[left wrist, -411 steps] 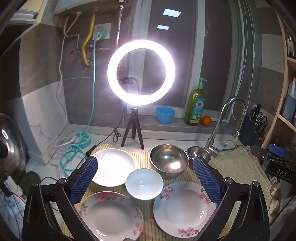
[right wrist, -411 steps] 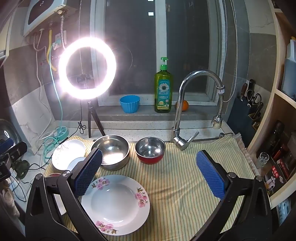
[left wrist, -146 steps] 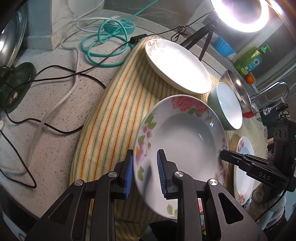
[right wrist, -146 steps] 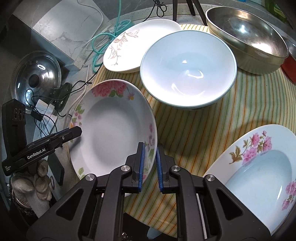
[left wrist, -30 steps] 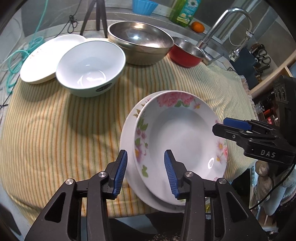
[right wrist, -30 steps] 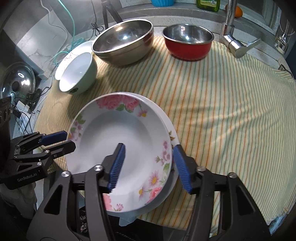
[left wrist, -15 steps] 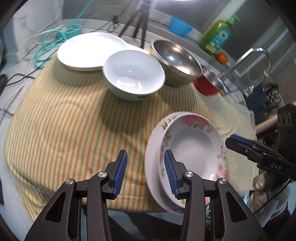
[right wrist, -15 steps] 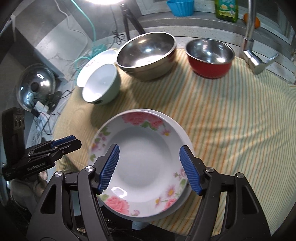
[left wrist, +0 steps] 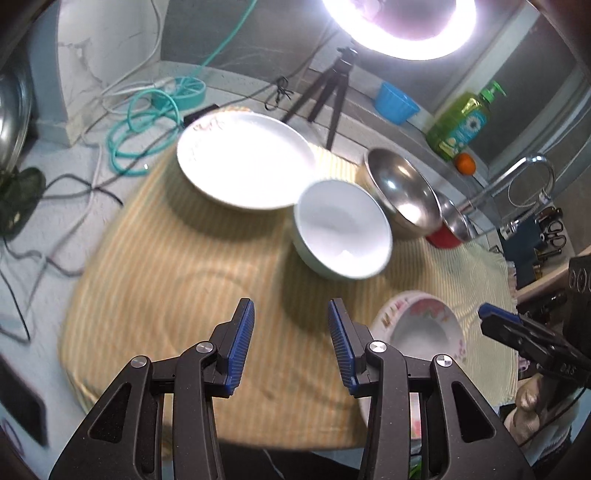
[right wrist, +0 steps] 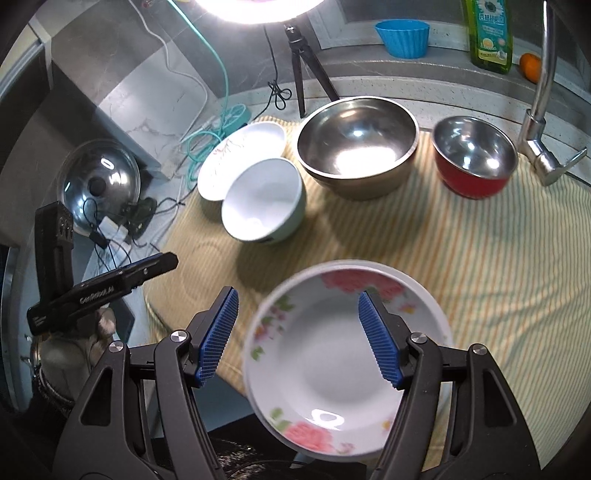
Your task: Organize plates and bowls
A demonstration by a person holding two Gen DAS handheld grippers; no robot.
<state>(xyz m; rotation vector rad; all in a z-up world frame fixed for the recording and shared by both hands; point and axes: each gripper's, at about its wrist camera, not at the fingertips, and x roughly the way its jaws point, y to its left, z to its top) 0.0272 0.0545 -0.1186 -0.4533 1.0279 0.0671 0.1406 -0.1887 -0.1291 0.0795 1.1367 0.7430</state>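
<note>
- Hovering over the striped cloth [left wrist: 177,280], we carry both tools empty: the left tool [left wrist: 291,347] has its jaws spread part way with only cloth between them, and the right tool [right wrist: 299,336] has its jaws spread wide above the two stacked floral plates [right wrist: 332,354], touching neither.
- Ahead of the left tool lie the white plate [left wrist: 243,158] and the white bowl [left wrist: 343,229], rims nearly touching; beyond them sit the large steel bowl [right wrist: 354,147] and the red-sided bowl [right wrist: 476,158].
- We judge the stack sits close to the table's near edge, below the right tool; a careless nudge could tip it off.
- Gripping the white plate could knock the bowl beside it.
- Cables [left wrist: 74,206] and a ring light [left wrist: 402,29] crowd the far side.
</note>
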